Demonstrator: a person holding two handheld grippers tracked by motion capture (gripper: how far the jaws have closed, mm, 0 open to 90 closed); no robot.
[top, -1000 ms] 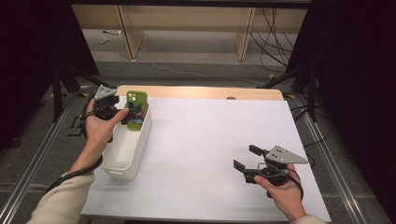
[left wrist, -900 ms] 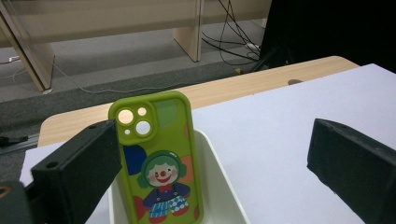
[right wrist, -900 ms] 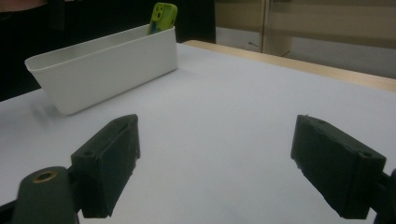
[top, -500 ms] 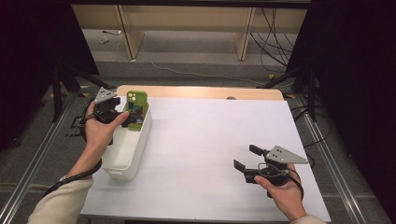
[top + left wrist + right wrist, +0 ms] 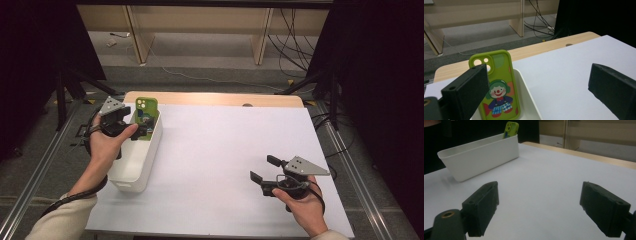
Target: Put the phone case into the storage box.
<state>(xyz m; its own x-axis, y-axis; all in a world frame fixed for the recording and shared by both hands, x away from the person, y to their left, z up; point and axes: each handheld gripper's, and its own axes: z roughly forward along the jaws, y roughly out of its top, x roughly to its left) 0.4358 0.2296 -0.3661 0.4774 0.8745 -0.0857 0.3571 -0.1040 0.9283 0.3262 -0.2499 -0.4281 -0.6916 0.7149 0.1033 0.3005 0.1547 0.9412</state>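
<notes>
A green phone case (image 5: 146,112) with a cartoon clown on it (image 5: 499,85) stands upright at the far end of a long white bin (image 5: 145,160). My left gripper (image 5: 142,131) hovers over the bin's far half and is open. Its jaws stand wide in the left gripper view (image 5: 536,82), with the case just beyond the left jaw and not between the pads. My right gripper (image 5: 263,168) is open low over the white table at the near right, with nothing between its jaws (image 5: 539,202). From there the bin (image 5: 479,155) and case (image 5: 511,129) show far off.
A white sheet (image 5: 225,150) covers the table, with a strip of bare wood (image 5: 215,98) along its far edge. Metal rails (image 5: 350,170) run along both sides. Shelving legs and cables lie on the floor beyond.
The left gripper has drawn slightly left, away from the phone case, which now sits a little lower in the bin. The right hand has not moved.
</notes>
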